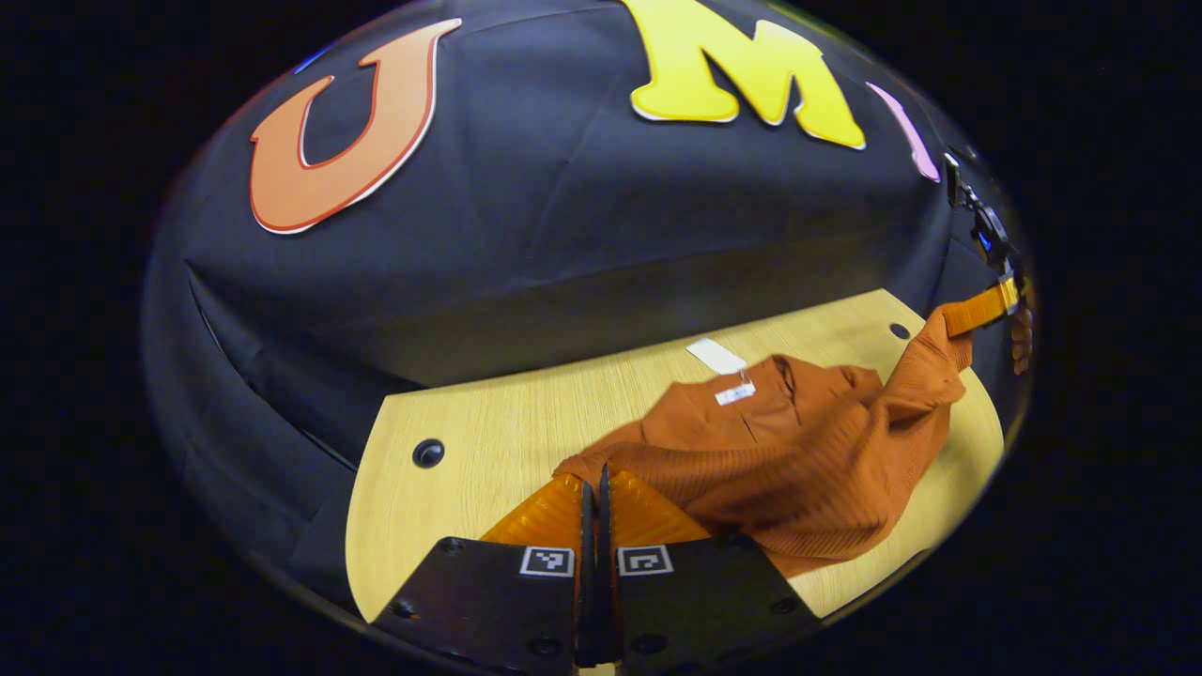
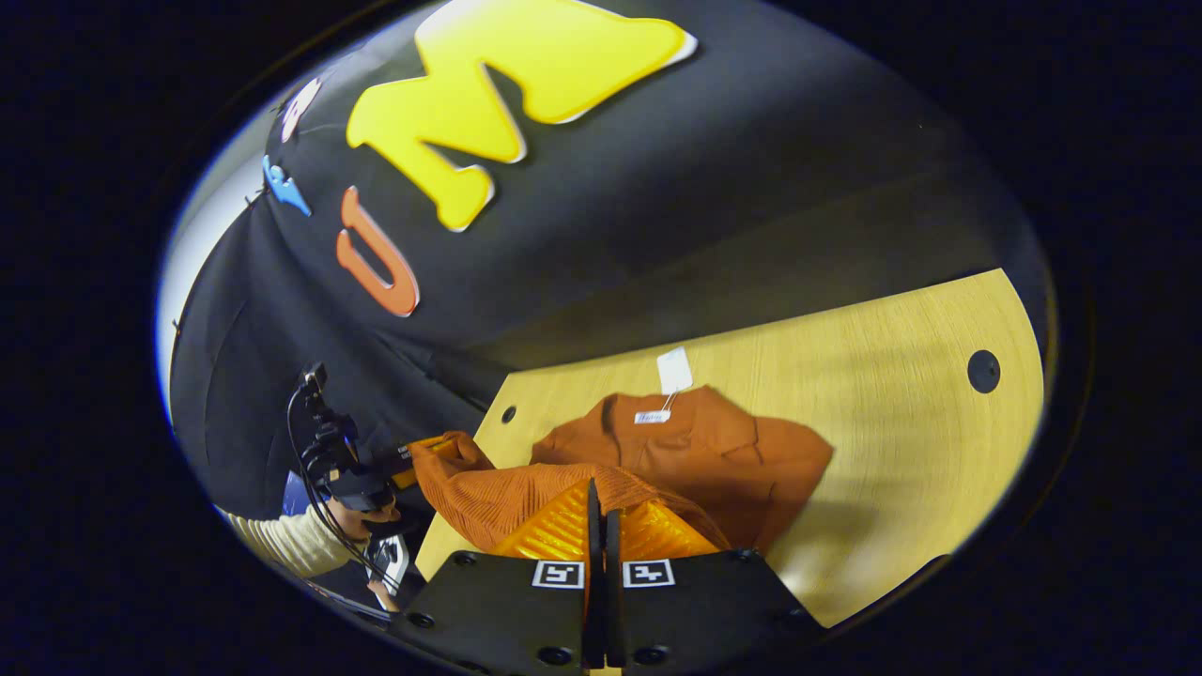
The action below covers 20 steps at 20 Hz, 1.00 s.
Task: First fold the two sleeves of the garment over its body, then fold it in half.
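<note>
We are pinching the rust-orange ribbed cardigan point(image 1: 798, 451) with both grippers, left gripper point(image 1: 593, 483) and right gripper point(image 2: 597, 498) each pressed together on cloth. It is lying bunched on the wooden table point(image 1: 470, 441), right of centre, one sleeve point(image 1: 930, 357) lifted toward the frame's right edge; the hem is hidden behind our fingers.

The hang tag point(image 1: 716, 356) beyond the left gripper point(image 1: 593, 488) is too small to read, and so is the neck label point(image 2: 651, 417) ahead of the right gripper point(image 2: 598, 498). Where each pair of fingers meets the sweater point(image 1: 798, 460), the cloth between them is hidden. Off to the right gripper's left, the person's sleeve point(image 2: 286, 540) runs out at the edge (the hand is mostly behind cables).
</note>
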Available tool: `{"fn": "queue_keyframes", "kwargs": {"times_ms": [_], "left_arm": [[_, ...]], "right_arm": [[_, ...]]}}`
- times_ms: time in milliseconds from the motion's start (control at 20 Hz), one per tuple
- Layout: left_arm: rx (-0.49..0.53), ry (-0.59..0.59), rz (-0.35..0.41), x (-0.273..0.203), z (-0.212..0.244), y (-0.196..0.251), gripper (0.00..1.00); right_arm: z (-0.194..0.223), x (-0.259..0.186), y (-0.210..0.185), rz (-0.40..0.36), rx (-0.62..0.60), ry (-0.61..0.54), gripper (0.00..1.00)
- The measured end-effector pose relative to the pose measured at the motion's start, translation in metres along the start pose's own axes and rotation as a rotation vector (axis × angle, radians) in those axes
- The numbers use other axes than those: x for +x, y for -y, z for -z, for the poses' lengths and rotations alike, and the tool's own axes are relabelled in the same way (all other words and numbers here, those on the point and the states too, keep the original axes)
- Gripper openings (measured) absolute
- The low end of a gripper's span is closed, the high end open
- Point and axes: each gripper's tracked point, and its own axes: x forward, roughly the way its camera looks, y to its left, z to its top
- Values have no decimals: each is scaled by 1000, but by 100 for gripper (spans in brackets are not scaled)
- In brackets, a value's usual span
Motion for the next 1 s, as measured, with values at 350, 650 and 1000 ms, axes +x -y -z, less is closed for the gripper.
{"fn": "queue_keyframes", "kwargs": {"times_ms": [350,650,1000], "left_arm": [[66,-17,-4,119,21,8,3],[48,11,-30,128,21,5,7],[53,101,66,128,-8,31,37]], "right_arm": [[-11,60,109,148,198,55,0],[-11,57,130,181,259,70,1],[-22,62,128,204,288,130,0]]}}
